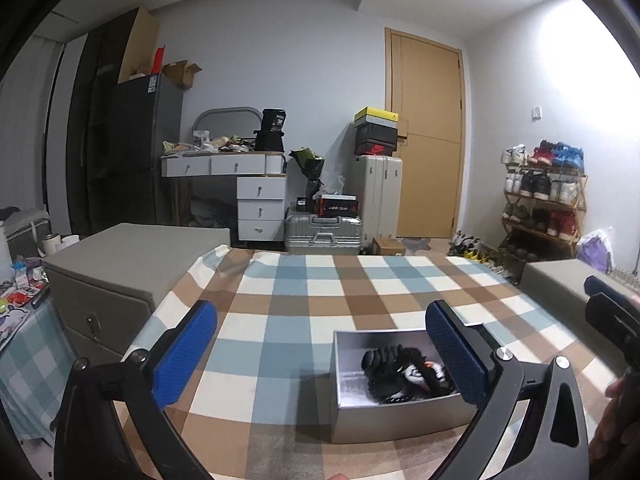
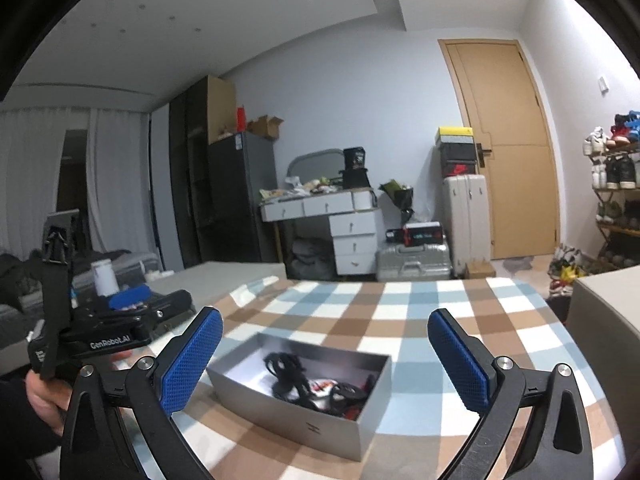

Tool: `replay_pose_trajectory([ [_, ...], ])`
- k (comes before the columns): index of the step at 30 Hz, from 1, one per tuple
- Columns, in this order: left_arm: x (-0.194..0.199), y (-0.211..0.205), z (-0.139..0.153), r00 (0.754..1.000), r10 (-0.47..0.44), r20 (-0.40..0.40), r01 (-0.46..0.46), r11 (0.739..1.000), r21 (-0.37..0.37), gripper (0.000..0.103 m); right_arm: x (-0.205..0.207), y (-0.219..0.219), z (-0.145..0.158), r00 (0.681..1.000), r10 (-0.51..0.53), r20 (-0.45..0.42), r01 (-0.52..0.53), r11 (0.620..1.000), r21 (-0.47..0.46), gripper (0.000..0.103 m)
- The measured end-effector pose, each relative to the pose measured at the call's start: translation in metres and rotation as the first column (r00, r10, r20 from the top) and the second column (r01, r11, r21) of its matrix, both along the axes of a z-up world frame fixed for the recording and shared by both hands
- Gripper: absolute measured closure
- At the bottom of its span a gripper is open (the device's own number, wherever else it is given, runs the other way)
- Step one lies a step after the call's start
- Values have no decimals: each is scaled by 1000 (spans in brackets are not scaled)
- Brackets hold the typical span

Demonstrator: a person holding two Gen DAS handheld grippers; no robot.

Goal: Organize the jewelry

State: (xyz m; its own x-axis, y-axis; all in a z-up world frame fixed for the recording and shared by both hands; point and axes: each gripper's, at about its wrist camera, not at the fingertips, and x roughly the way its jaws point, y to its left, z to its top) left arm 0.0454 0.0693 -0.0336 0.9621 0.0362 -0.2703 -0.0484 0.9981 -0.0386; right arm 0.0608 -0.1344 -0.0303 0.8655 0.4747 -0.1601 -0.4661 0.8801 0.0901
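Observation:
An open silver box sits on the checked tablecloth. Inside it lies a tangle of dark jewelry with white and red bits. My left gripper is open wide with nothing between its blue pads; the box sits low to the right, partly behind the right pad. The right gripper is open wide too, empty, with the box just beyond and between its fingers. In the right wrist view the left gripper shows at the left, held by a hand.
Grey upholstered boxes stand at the table's left and right. Beyond are a white dresser, suitcases, a shoe rack and a door. A hand is at the right edge.

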Motion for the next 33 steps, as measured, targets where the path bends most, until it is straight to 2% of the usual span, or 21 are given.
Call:
replay_pose_trajectory([
  [3,-3,-4,-6,1000,15,4,-16,1000,25,1,3,1,-8,999,-32,-17,32,999,-28,0],
  [9,-6,-2,-15,999,44,15,-44,999,25,1,8,3,-21,994,-86,-65,82,995,-65,0],
  [14,-9,-2,-16,999,26,21,-26,1000,8,1,13,9,-25,991,-77,-105,66,992,-108,0],
  [18,-4,-4,-15,1000,14,-11,-14,1000,3,1,4,20,-25,996,-67,-63,56,985,-165,0],
  [20,2,-6,-16,999,13,-51,-13,1000,15,1,4,23,-26,996,-56,-64,44,984,-174,0],
  [25,-4,-15,-16,999,4,-34,-3,999,41,1,7,19,-25,995,-65,-70,53,986,-161,0],
  [33,-3,-14,-17,999,11,-39,-9,999,37,1,8,19,-25,996,-59,-71,47,985,-163,0],
])
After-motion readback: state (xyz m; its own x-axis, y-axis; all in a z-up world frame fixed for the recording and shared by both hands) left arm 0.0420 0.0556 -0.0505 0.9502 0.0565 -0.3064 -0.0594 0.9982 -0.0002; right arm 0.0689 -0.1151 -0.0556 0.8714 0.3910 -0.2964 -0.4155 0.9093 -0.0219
